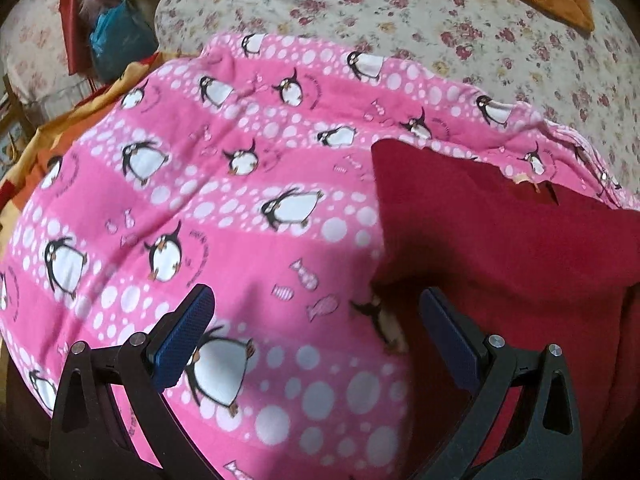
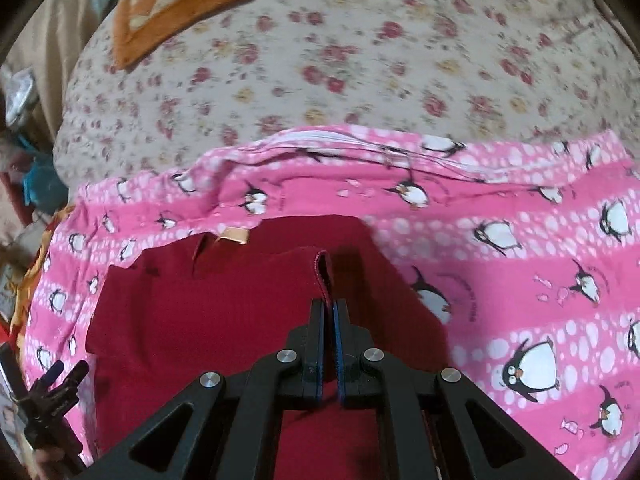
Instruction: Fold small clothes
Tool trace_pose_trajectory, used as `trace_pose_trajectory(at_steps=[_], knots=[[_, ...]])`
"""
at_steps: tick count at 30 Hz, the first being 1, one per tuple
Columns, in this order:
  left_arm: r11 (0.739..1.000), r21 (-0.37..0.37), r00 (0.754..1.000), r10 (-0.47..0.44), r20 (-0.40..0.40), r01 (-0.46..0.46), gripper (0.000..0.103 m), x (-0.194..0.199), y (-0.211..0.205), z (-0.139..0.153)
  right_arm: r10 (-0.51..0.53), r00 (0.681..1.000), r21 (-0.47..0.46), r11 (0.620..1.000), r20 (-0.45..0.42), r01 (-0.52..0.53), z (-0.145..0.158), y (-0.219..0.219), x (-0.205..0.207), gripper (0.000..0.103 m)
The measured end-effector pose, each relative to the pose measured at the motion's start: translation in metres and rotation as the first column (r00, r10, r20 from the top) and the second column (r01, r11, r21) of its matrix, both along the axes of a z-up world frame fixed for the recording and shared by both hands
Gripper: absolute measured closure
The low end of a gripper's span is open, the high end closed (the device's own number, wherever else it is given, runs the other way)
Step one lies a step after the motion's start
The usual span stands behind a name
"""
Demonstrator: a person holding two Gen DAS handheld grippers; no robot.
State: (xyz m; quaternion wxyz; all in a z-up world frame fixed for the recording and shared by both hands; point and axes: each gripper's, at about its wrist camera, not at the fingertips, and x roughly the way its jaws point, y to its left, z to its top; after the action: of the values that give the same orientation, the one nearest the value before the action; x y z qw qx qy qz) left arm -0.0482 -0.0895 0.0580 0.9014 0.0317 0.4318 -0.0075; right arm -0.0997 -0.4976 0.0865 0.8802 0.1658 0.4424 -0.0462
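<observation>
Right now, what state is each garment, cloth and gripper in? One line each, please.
red garment: lying on the pink cloth, one hem lifted and pinched.
right gripper: shut on the red garment's hem.
left gripper: open, holding nothing.
pink penguin cloth: spread out, rumpled at its far edge.
floral bedsheet: spread underneath.

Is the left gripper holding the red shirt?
No, the left gripper is wide open above the penguin blanket, with the red shirt off to one side.
</observation>
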Motion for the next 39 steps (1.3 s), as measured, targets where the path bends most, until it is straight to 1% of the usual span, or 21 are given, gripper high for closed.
trace_pose_trajectory(at_steps=[3,5,8,10,14,18,20,22,25,26,27,28,30,31,32,35,39], knots=[[1.000,-0.023,1.000,0.003,0.003,-0.003,0.001,0.006,-0.004,0.006,-0.013,1.000,-0.024,1.000,-0.008,0.013,-0.004,-0.007,0.000,0.099],[0.999,-0.045,1.000,0.007,0.005,-0.007,0.001,0.011,-0.008,0.009,-0.013,1.000,-0.021,1.000,-0.019,0.013,-0.010,-0.008,0.002,0.099],[0.999,-0.047,1.000,0.004,0.005,-0.004,0.001,0.020,-0.015,0.009,-0.011,1.000,-0.018,1.000,-0.022,0.011,-0.016,-0.009,0.007,0.099],[1.000,-0.022,1.000,0.003,-0.013,-0.003,0.001,0.028,-0.021,0.003,-0.011,1.000,-0.013,1.000,-0.027,0.010,-0.020,-0.011,0.009,0.099],[1.000,-0.001,0.998,0.005,-0.060,-0.005,0.001,0.042,-0.027,-0.014,-0.015,0.997,-0.042,0.999,-0.077,0.011,-0.038,-0.014,0.017,0.099],[1.000,-0.014,0.997,0.012,-0.076,-0.013,0.001,0.046,-0.026,-0.025,-0.016,0.993,-0.087,0.996,-0.116,0.006,-0.054,-0.015,0.022,0.099],[1.000,-0.017,0.997,0.012,-0.079,-0.014,0.001,0.046,-0.027,-0.026,-0.012,0.993,-0.108,0.994,-0.119,-0.001,-0.055,-0.014,0.023,0.099],[1.000,-0.015,0.997,0.009,-0.078,-0.010,0.001,0.046,-0.027,-0.025,-0.014,0.993,-0.108,0.994,-0.120,0.001,-0.052,-0.012,0.023,0.099],[1.000,-0.008,0.997,-0.001,-0.074,0.001,0.001,0.044,-0.028,-0.020,-0.033,0.992,-0.059,0.998,-0.121,0.026,-0.043,-0.014,0.018,0.098],[1.000,-0.008,0.997,-0.004,-0.071,0.003,0.001,0.044,-0.028,-0.018,-0.041,0.992,-0.045,0.998,-0.115,0.036,-0.039,-0.014,0.015,0.095],[1.000,-0.010,0.998,-0.007,-0.063,0.007,0.001,0.043,-0.028,-0.015,-0.037,0.994,-0.041,0.999,-0.101,0.033,-0.033,-0.011,0.011,0.088],[1.000,-0.013,0.998,-0.009,-0.058,0.009,0.001,0.042,-0.028,-0.012,-0.030,0.995,-0.045,0.999,-0.093,0.026,-0.030,-0.009,0.010,0.084],[1.000,-0.026,0.999,-0.013,-0.047,0.012,0.001,0.041,-0.029,-0.008,-0.002,0.998,-0.060,0.998,-0.065,-0.002,-0.020,0.003,0.005,0.067],[0.999,-0.032,0.999,-0.014,-0.045,0.013,0.001,0.042,-0.029,-0.006,0.006,0.999,-0.058,0.998,-0.048,-0.009,-0.017,0.008,0.004,0.064],[0.999,-0.036,0.999,-0.014,-0.043,0.013,0.001,0.044,-0.029,-0.006,0.013,0.999,-0.056,0.998,-0.033,-0.015,-0.013,0.012,0.004,0.061],[1.000,-0.028,0.999,-0.010,-0.052,0.008,0.001,0.049,-0.030,-0.010,0.050,0.999,-0.052,0.997,-0.012,-0.050,-0.010,0.025,0.008,0.061],[1.000,-0.015,0.997,-0.005,-0.080,0.004,0.001,0.057,-0.030,-0.022,0.111,0.992,-0.082,0.990,-0.059,-0.116,-0.030,0.040,0.026,0.061]])
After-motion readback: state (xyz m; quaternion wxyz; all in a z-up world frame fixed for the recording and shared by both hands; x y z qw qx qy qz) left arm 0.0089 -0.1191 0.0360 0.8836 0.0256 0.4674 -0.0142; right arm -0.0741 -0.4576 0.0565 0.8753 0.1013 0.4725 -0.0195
